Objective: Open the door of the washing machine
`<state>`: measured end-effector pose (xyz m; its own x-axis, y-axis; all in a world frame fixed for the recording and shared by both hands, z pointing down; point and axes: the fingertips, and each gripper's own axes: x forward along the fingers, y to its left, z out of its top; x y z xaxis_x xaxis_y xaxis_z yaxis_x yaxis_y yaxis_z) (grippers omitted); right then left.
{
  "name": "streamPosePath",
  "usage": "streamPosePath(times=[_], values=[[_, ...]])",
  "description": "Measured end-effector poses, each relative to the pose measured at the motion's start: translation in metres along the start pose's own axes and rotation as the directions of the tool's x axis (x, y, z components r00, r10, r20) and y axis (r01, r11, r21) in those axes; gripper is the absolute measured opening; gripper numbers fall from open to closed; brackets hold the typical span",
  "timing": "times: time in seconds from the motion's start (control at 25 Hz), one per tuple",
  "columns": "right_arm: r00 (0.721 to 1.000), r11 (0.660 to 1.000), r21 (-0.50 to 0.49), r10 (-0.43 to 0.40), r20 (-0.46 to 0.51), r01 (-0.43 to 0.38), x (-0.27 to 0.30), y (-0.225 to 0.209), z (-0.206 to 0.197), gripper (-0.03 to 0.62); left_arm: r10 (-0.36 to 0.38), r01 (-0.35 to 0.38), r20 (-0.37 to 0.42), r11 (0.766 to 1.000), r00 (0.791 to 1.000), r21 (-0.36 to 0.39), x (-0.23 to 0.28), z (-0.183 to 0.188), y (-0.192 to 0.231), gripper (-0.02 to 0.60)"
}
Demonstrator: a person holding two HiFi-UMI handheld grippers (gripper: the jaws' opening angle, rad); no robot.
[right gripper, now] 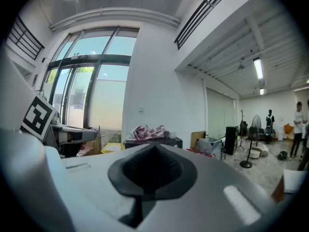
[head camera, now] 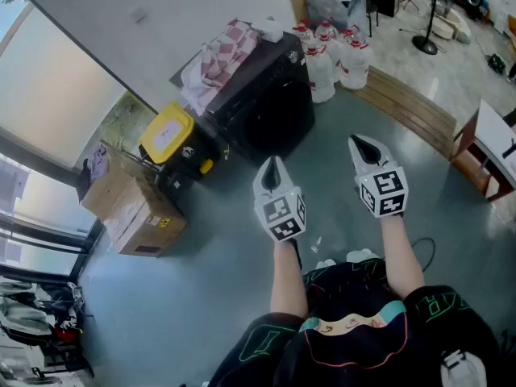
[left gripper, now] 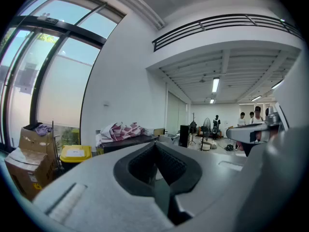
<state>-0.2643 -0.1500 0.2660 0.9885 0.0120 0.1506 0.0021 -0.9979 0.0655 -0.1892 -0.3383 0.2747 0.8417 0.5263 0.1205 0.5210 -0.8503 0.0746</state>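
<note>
- Our left hand-held gripper is clenched, with nothing between its jaws.
- Our right hand-held gripper is clenched and empty too, level with the left one.
- The black washing machine stands ahead against the wall, apart from both; its front door looks shut.
- A checked cloth lies on top of it, with a yellow-lidded bin just beside it.
</note>
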Motion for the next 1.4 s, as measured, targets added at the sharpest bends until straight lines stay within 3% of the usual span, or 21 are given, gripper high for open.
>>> streamPosePath(times=[0.12,0.32,0.72,1.2,1.4], values=[[1.0,1.0,0.0,-0.012,0.01,0.012,-0.001,0.001,0.005,0.003,-0.001,0.001,0.006,1.0,1.0,-0.006,-0.002,0.001,0.004,0.011],[0.993,0.994,0.02,-0.105,0.06,0.104,0.007,-0.012,0.019,0.003,0.0,0.001,0.029,0.998,1.0,-0.061,0.003,0.006,0.021,0.011],[0.994,0.994,0.023,-0.11,0.024,0.11,0.022,-0.019,0.015,0.003,0.027,-0.022,0.03,0.989,0.999,-0.143,0.014,-0.002,0.046,0.011],[0.995,0.995,0.03,-0.097,-0.026,0.098,0.074,-0.054,0.006,0.003,0.046,-0.05,-0.032,0.992,0.998,-0.117,0.068,-0.02,0.045,0.011],[0.998,0.995,0.083,-0.056,-0.025,0.058,0.124,-0.07,-0.005,0.003,0.111,-0.114,-0.052,0.991,0.992,-0.067,0.103,-0.023,0.058,0.009]])
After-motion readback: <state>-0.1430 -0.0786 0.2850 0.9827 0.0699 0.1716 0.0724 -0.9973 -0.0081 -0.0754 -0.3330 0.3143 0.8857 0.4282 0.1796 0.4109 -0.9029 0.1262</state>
